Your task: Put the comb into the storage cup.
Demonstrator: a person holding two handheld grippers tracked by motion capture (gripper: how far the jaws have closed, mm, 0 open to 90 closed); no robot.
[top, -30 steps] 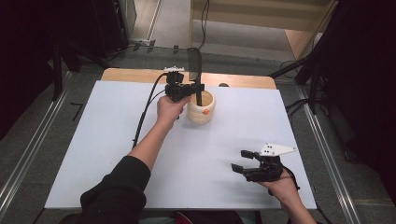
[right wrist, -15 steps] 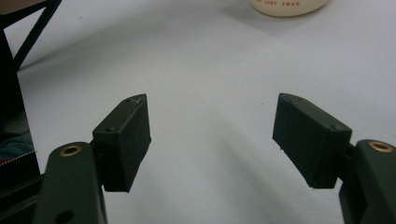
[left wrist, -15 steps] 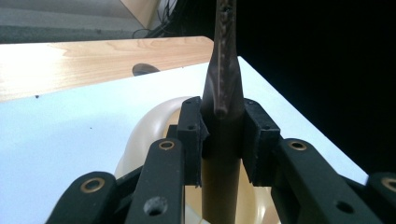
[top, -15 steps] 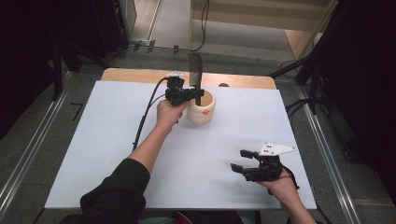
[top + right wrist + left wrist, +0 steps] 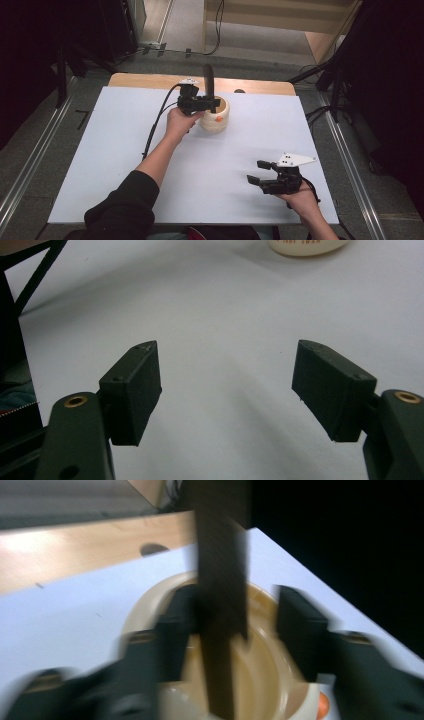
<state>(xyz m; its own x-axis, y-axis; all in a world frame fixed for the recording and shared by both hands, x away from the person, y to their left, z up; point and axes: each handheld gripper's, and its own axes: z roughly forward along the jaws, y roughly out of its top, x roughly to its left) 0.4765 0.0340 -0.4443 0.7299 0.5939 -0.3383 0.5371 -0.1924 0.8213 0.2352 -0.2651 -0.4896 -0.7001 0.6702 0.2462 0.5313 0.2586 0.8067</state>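
- At the far middle of the white worktop (image 5: 115, 165), a cream cup (image 5: 216, 119) with an orange mark on its side stands upright, and a dark flat strip (image 5: 209, 84), perhaps a spatula handle, rises from inside it, leaning slightly
- The left claw (image 5: 212, 103) sits level at the cup's rim, with the strip between its jaws; in the left gripper view the strip (image 5: 220, 580) lies against the left jaw while the right jaw stands clear of it
- Its jaws have just been opening, so the strip reads as released to rest in the cup (image 5: 270, 680), which holds it upright; the pads no longer press on it
- That view is blurred, so whether the strip's lower end touches the bottom cannot be told
- The right claw (image 5: 259, 173) rests low on the near right of the worktop, well apart from the cup, jaws wide and empty (image 5: 227, 385), likely parked out of the way while the left hand works
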